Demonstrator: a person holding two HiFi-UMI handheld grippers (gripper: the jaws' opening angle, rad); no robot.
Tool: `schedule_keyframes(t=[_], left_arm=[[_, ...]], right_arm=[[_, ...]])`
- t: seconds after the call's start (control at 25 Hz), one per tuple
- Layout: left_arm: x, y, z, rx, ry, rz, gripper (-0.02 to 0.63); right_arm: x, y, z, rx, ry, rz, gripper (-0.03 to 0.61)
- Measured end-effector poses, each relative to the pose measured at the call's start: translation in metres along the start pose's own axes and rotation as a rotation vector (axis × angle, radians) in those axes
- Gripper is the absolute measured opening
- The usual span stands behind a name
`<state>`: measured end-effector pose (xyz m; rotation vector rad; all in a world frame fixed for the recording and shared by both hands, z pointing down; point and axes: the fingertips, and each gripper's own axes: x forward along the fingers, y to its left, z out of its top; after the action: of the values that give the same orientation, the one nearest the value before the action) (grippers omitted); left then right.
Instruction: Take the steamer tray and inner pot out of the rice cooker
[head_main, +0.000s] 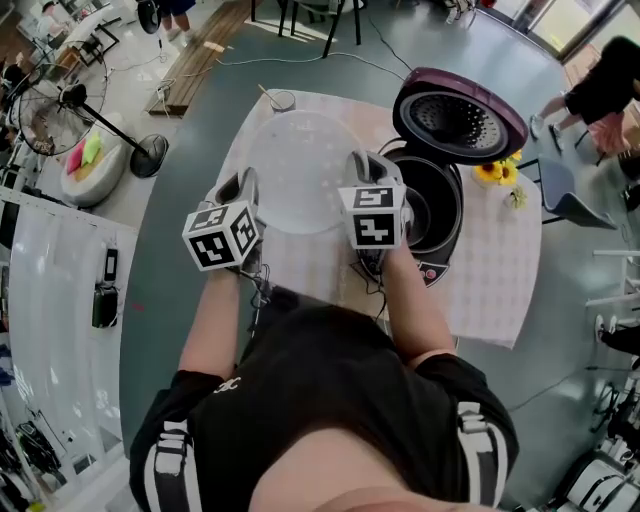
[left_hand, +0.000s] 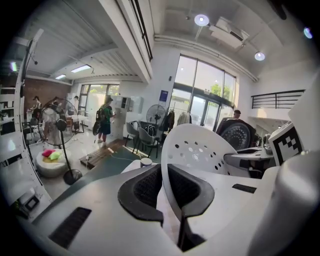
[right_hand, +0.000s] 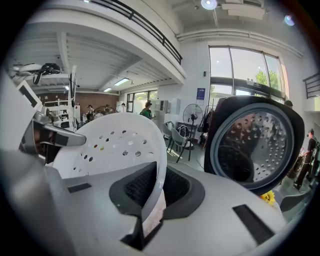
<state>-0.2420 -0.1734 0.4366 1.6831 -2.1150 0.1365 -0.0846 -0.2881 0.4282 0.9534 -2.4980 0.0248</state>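
Both grippers hold the white perforated steamer tray (head_main: 300, 170) up over the table, to the left of the open rice cooker (head_main: 437, 268). My left gripper (head_main: 248, 186) is shut on the tray's left rim. My right gripper (head_main: 362, 166) is shut on its right rim. In the left gripper view the tray (left_hand: 200, 150) stands on edge between the jaws of the left gripper (left_hand: 162, 186). The right gripper view shows the right gripper (right_hand: 152, 192) pinching the tray's (right_hand: 115, 145) rim. The dark inner pot (head_main: 432, 208) sits in the cooker under the raised lid (head_main: 460, 112).
The round table has a pale checked cloth (head_main: 500, 290). On it are a small cup (head_main: 282, 100) at the far side and yellow flowers (head_main: 500, 172) beside the cooker. A standing fan (head_main: 150, 155) is on the floor to the left, and a chair (head_main: 555, 185) stands to the right.
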Motion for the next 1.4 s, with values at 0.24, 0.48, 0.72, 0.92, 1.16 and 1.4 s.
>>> schedule_keyframes(t=[0.24,0.48,0.72,0.92,1.16,1.4], left_arm=[[0.038,0.037,0.009,0.011,0.041,-0.038,0.029],[0.067,0.096,0.019,0.030,0.081,-0.120,0.029],[0.114,0.116,0.004,0.079,0.159,-0.203,0.029],[0.159,0.117,-0.006,0.126,0.241,-0.278,0.029],[0.205,0.118,-0.039,0.276,0.344,-0.327,0.024],[0.247,0.114,-0.073,0.306,0.420,-0.387,0.023]], right_arm=[[0.044,0.012,0.007,0.041,0.048,-0.022,0.026],[0.089,0.046,0.003,0.158,0.117,-0.108,0.026],[0.122,0.050,-0.023,0.286,0.192,-0.219,0.023],[0.146,0.040,-0.046,0.377,0.250,-0.291,0.023],[0.167,0.038,-0.075,0.401,0.300,-0.371,0.018],[0.190,0.032,-0.122,0.471,0.372,-0.420,0.020]])
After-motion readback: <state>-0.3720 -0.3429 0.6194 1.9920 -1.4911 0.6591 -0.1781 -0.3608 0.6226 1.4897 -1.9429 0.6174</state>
